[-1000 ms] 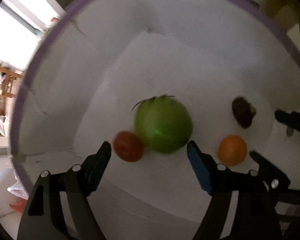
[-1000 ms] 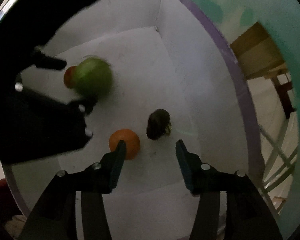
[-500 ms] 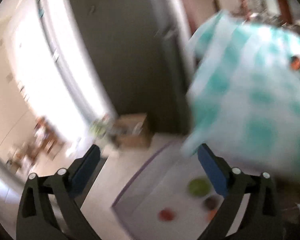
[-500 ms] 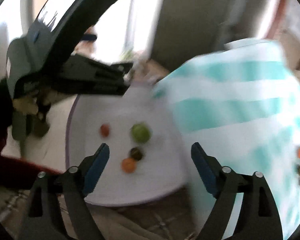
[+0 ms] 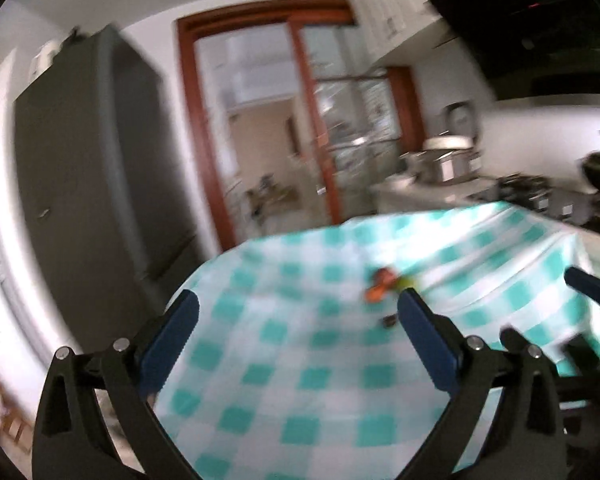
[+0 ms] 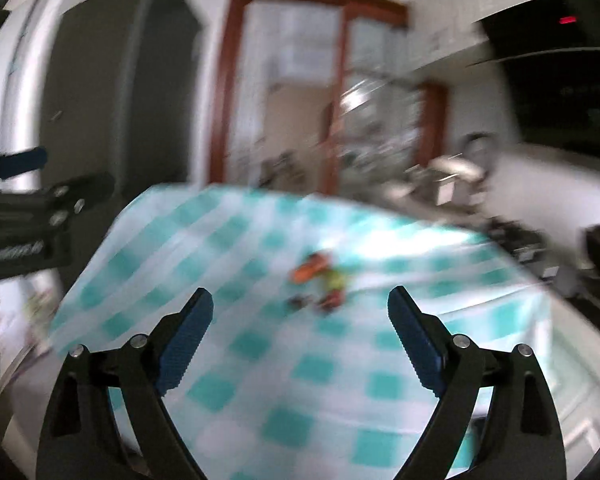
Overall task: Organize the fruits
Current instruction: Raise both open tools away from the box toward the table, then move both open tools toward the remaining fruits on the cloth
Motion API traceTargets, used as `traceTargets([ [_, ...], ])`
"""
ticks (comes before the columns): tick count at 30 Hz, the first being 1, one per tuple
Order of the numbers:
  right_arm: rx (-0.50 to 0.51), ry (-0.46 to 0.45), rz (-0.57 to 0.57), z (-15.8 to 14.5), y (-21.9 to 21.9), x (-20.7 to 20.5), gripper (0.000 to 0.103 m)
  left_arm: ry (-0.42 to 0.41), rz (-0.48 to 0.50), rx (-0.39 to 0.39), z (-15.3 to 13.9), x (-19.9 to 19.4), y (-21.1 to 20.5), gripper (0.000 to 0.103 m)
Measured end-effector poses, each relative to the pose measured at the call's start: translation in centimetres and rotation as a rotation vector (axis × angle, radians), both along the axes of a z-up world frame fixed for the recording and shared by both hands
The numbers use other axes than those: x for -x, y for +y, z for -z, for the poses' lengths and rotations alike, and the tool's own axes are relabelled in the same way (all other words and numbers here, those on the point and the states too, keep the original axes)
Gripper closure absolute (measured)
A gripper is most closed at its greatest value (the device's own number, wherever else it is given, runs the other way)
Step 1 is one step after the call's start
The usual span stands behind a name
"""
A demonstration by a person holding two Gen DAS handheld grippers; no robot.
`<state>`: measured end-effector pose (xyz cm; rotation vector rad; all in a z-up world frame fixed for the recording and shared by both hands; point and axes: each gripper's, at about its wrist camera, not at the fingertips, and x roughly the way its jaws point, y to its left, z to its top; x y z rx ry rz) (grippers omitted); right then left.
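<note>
**Fruit cluster mid-table, both grippers empty and well back**

The fruits (image 6: 320, 280) sit in a small huddle on the cloth (image 6: 260, 360), roughly at the middle of the table's far half. Blur hides their kinds; in the right view there is an orange-red piece at the back of the huddle, a yellow-green one just beside it, a red one at the near edge and a small dark one beside that. The left view shows the same fruits (image 5: 382, 286) as an orange-red smear with a dark bit nearer the camera.

They look small, rounded and light — likely to roll on the cloth if nudged, and soft-skinned enough to bruise under a hard squeeze. My judgement: take each one across its widest part, from above or slightly to the side, closing gently. The pieces touch or nearly touch, so a finger may knock a neighbour; the outer ones seem the easier first picks.

The right gripper (image 6: 300, 310) points at the huddle from the near side, fingers spread wide with nothing between them. The left gripper (image 5: 298, 312) is likewise spread and empty, aimed so the fruits lie toward its right finger. Both hover well short of the fruits, above the cloth. Beyond the table stand a dark fridge (image 5: 80, 180) and a wood-framed door (image 5: 260, 120).
</note>
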<state>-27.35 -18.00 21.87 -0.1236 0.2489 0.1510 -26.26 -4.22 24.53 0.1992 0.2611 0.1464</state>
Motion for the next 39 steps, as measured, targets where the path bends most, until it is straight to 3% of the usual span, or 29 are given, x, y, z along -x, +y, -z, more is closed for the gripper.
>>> traceTargets([
  [3, -0.012, -0.030, 0.065, -0.9, -3.1, 1.3, 0.016, -0.022, 0.043, -0.006, -1.0, 1.1, -2.5, 0.003],
  [8, -0.020, -0.016, 0.090, 0.0, -4.6, 1.9, 0.016, -0.018, 0.061, 0.000, -1.4, 2.4, -3.2, 0.003],
  [21, -0.030, -0.032, 0.119, -0.8, -5.9, 1.8, 0.016, -0.056, 0.100, -0.039, -3.1, 3.7, -4.0, 0.003],
  [39, -0.021, -0.011, 0.114, 0.1, -5.0, 0.4, 0.016, -0.037, 0.122, -0.036, -1.9, 3.1, -3.9, 0.003],
])
